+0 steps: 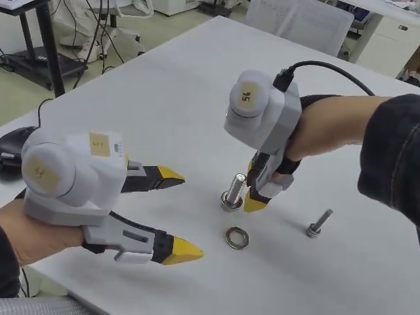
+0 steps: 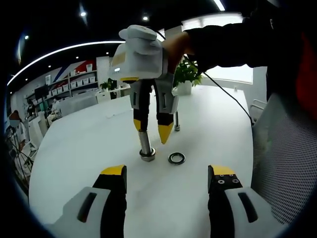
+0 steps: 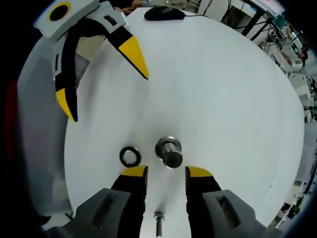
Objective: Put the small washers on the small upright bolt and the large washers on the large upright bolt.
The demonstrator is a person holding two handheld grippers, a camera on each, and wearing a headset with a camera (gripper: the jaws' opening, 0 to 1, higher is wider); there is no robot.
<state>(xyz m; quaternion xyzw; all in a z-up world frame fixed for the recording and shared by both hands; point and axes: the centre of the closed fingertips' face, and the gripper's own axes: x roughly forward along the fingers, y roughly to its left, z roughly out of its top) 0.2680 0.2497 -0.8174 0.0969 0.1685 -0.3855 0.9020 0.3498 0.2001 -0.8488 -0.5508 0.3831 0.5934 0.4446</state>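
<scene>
Left gripper hangs low over the table, jaws spread wide and empty; right gripper is over the large bolt, jaws a little apart, nothing seen pinched.
One loose washer lies flat just beside the large bolt's base, on the near side. The small bolt stands well apart, further right. By its wide hole the washer probably goes on the large bolt. Judged a steel ring: light, stiff, slick, and thin on a smooth top, so hard to get a tip under. Best hold is across the rim, one tip in the hole and one outside, centred or it skids away. Both bolts stand on their heads, look unfixed, and may tip if knocked. Can't tell if any washers sit at the large bolt's base.
</scene>
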